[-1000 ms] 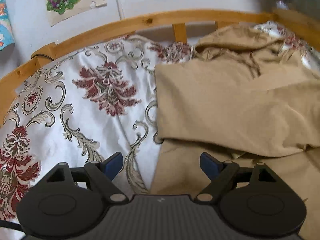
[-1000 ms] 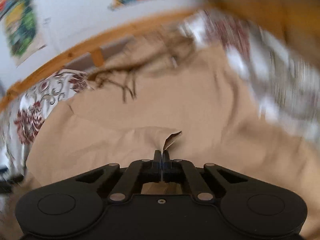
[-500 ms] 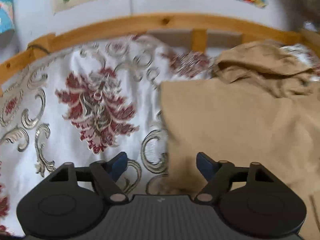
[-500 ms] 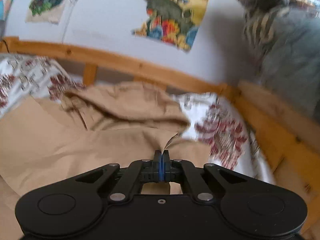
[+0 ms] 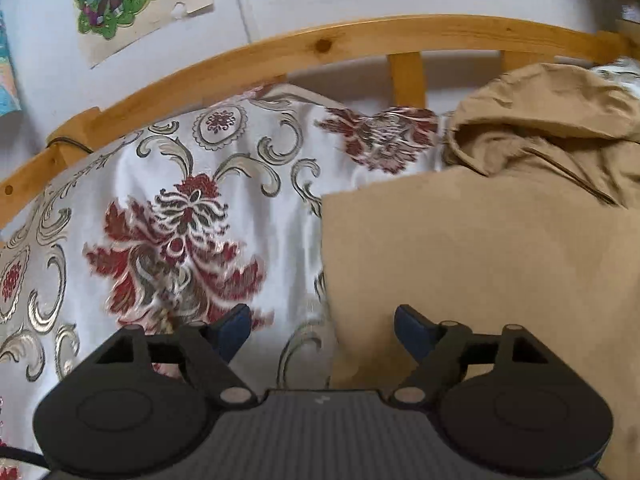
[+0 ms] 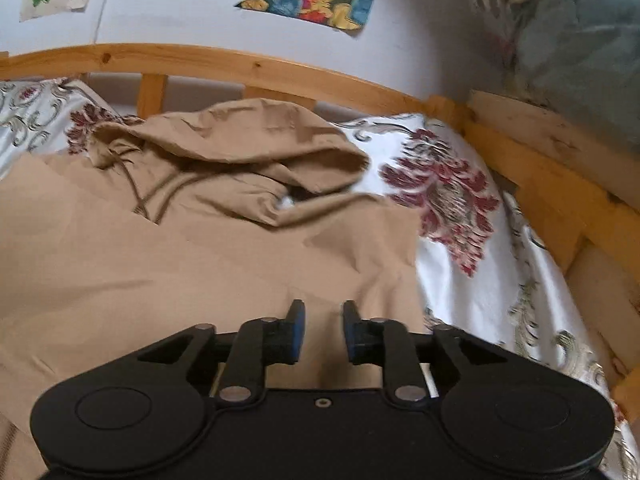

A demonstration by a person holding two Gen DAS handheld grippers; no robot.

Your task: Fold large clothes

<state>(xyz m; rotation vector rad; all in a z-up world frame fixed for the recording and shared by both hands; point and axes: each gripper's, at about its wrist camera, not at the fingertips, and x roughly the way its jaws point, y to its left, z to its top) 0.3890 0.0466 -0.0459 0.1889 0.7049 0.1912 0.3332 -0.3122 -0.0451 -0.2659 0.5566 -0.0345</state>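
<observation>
Fingers of the right gripper stand a little apart and have just been opening; tan cloth lies under and beyond the gap, but nothing is pinched between the pads. That reads as the end of one fold: a flap of the hoodie let go onto the body of the garment. The left gripper has its blue-tipped fingers spread wide and empty, its jaws having just eased a little wider. The hoodie's straight left edge runs up from between them, so the right fingertip sits over tan cloth and the left one over the flowered bedspread.

Past both pairs of fingers the hoodie lies flat on the bed, partly folded, with its hood bunched at the far end and a drawstring trailing down from it. Farther still come the wooden bed rail and the wall with its pictures.

The next move probably calls for a fresh hold: each gripper on an edge or corner, pinching the full stack of layers cleanly, then carrying it across in step so the flaps already laid do not slide open. Which edge is best I cannot tell from here.
</observation>
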